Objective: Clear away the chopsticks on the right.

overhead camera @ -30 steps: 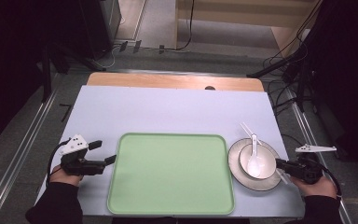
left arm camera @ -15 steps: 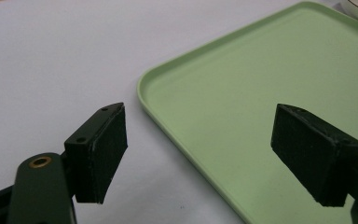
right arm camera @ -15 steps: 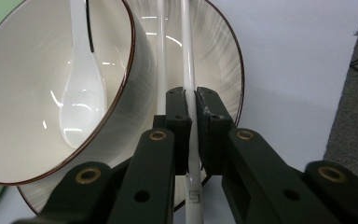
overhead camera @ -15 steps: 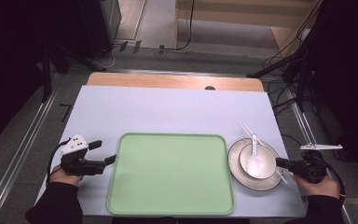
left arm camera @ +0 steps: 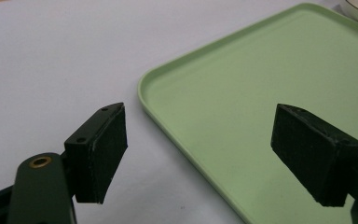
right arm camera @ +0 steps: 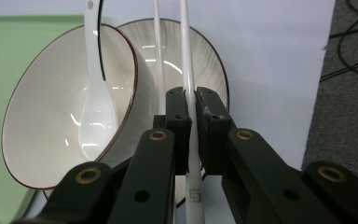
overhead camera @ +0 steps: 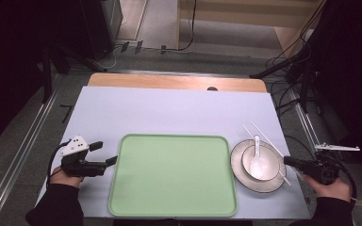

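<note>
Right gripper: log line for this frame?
right gripper: shut on chopstick | left gripper: open, at tray edge | spoon in bowl

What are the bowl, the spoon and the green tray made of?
The bowl looks like glazed ceramic: glossy cream with bright light reflections and a thin dark rim line. The spoon seems the same kind of shiny white ceramic, though it could be hard plastic. The green tray looks like plastic: smooth, matte, one even colour, with a rounded moulded lip.
</note>
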